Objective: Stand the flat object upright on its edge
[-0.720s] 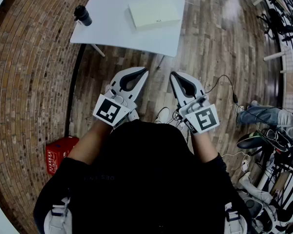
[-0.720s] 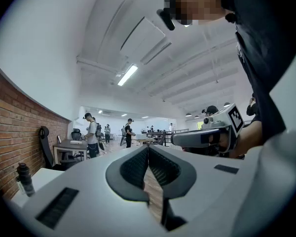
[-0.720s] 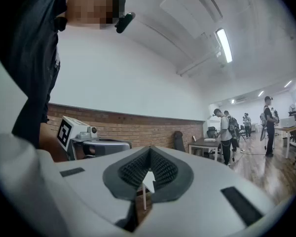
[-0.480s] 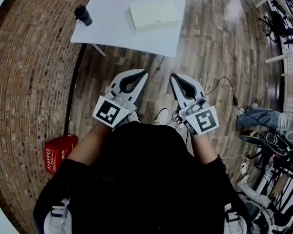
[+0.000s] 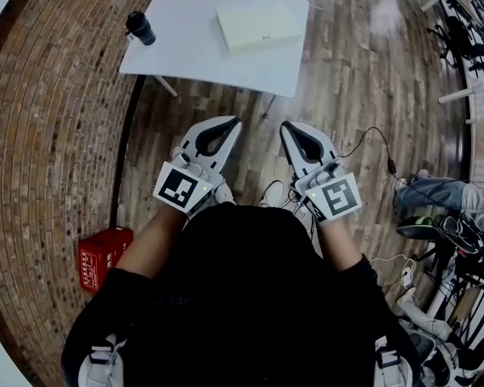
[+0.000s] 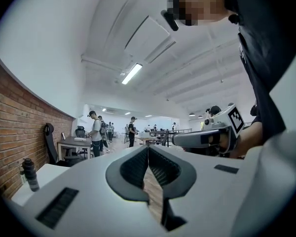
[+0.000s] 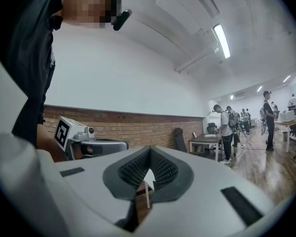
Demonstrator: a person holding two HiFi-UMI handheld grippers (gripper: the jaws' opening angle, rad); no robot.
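- The white bench (image 5: 202, 55) stands well ahead of the person.
- The flat object (image 5: 258, 26) lies flat on it, untouched: everything remains to do.
- Left gripper (image 5: 235, 122) and right gripper (image 5: 284, 126) hover near the body, jaws closed, empty.

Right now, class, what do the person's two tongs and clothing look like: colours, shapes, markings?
The left tongs and right tongs are white, pointed shells with dark ribbed pads inside. Each carries a white cube bearing a black square marker at the back. The person wears a black short-sleeved top.
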